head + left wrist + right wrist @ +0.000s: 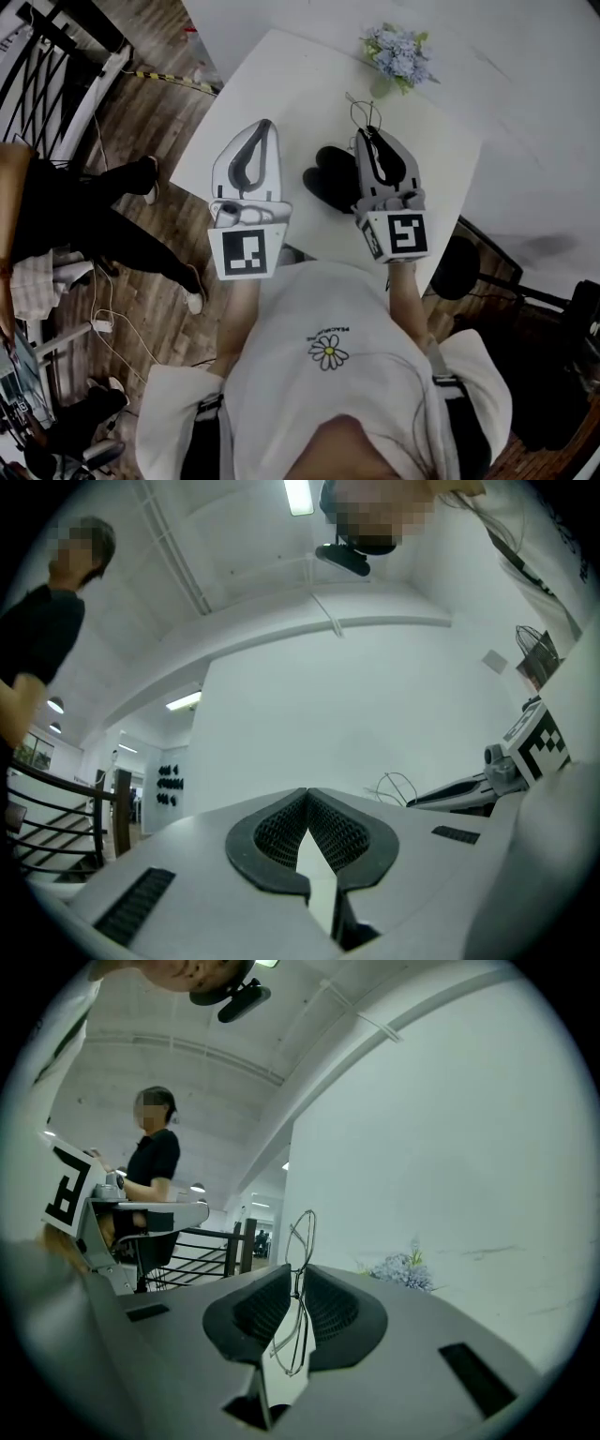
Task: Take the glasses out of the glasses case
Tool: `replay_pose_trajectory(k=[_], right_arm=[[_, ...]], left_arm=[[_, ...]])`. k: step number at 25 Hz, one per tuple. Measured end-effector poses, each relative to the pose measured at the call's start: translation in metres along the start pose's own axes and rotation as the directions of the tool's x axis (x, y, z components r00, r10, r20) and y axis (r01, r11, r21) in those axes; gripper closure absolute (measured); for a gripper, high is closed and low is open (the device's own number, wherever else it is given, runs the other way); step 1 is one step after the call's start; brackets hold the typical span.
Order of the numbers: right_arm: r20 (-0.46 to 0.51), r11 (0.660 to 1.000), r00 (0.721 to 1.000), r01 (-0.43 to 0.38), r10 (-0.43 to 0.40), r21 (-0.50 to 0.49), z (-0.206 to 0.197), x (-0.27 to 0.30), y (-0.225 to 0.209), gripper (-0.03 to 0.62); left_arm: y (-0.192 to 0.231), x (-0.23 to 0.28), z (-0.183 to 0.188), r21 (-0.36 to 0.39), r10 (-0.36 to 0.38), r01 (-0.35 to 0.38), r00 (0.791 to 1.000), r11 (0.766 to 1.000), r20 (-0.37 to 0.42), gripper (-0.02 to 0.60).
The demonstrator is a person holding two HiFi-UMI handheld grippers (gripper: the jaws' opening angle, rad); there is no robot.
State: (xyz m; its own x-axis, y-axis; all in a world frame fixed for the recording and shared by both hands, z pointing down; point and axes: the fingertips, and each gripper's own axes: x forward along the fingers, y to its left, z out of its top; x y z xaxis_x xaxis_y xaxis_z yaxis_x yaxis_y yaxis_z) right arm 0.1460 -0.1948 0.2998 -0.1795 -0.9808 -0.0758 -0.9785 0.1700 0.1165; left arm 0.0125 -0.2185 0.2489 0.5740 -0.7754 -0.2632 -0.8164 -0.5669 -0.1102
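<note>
The right claw [298, 1277] pinches the thin wire glasses [302, 1234] between its pads, one rim sticking up past the tips, out of the black glasses case [330, 176]. The case lies on the white tabletop [281, 84], between the two claws in the head view. The left claw [307, 794] is pressed together on nothing.

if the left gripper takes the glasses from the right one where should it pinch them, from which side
Probably the wire rim of the glasses that sticks out past the right gripper's tips, coming from the left gripper's side. The thin frame stands edge-on, clamped mid-frame, so only that loop is free; the shut left jaws must open first.
</note>
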Motion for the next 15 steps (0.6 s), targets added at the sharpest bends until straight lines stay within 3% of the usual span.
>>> replay_pose_trajectory(k=[7,15], right_arm=[[0.032,0.997,1.000,-0.003,0.000,0.079,0.008,-0.004,0.005,0.548],[0.030,0.996,1.000,-0.007,0.005,0.090,0.006,-0.008,0.011,0.549]], left_arm=[[-0.011,0.004,-0.003,0.013,-0.027,0.028,0.999,1.000,-0.022,0.565],[-0.014,0.002,-0.004,0.017,-0.040,0.041,0.999,0.999,-0.025,0.565]])
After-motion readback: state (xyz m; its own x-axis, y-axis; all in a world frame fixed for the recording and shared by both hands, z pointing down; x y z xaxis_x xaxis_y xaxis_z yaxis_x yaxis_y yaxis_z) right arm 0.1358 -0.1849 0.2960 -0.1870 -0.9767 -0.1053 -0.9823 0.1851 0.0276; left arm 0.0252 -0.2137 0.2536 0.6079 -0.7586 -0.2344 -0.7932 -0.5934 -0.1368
